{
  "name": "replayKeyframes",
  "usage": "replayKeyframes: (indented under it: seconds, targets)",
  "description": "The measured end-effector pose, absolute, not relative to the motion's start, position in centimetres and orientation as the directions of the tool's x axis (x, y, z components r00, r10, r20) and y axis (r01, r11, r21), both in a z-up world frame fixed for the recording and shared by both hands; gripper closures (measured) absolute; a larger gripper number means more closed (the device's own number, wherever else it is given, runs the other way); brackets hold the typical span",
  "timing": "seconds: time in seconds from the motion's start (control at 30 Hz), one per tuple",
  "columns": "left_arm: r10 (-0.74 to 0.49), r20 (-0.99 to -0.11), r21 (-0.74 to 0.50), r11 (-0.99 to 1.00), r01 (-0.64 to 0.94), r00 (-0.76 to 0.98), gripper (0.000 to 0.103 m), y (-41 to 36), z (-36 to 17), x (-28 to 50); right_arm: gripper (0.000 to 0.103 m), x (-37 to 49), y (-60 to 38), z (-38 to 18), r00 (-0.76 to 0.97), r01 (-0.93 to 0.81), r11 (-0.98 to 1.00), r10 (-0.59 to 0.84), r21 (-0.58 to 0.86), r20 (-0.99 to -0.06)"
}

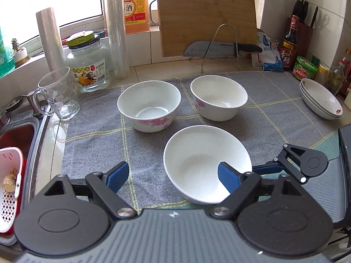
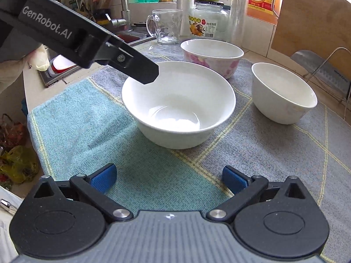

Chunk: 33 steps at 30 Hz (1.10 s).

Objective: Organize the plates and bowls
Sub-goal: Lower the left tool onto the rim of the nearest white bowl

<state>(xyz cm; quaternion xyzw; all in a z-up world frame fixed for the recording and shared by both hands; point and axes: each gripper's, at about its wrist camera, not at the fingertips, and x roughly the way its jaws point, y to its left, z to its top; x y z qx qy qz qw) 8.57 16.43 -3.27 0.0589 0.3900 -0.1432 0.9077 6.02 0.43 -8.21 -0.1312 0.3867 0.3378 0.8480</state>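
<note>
Now, three bowls sat on my cloth-covered table [image 1: 274, 109].
My left gripper [image 1: 173, 178] and right gripper [image 2: 169, 179] both had wide, empty jaws; nearest plain bowl [image 1: 204, 160] lay at one o'clock.

Both the left tool [image 1: 173, 178] and the right tool [image 2: 169, 179] point steeply downward, jaws spread wide, gripping nothing.

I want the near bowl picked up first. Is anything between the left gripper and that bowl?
Nothing visible. The left gripper hangs open right at the plain white bowl, one jaw over its rim, the other outside above bare cloth.
</note>
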Motion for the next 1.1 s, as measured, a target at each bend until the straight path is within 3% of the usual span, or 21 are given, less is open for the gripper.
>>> replayKeyframes:
  seconds: [0.33, 0.97, 1.1]
  targets:
    - [-0.274, -0.735, -0.043, 0.931, 0.362, 0.62, 0.015, 15.7, -3.8, 9.9, 0.0, 5.4, -0.3, -8.7, 0.541, -0.625, 0.779, 0.48, 0.052, -0.691]
    - [-0.305, -0.769, -0.013, 0.886, 0.463, 0.562, 0.015, 16.2, -4.6, 13.4, 0.0, 5.8, 1.4, -7.2, 0.645, -0.637, 0.768, 0.483, -0.067, -0.592]
    - [-0.309, -0.777, -0.006, 0.875, 0.484, 0.548, 0.015, 16.3, -4.6, 13.9, 0.005, 5.6, 1.4, -6.9, 0.649, -0.643, 0.763, 0.492, -0.073, -0.58]
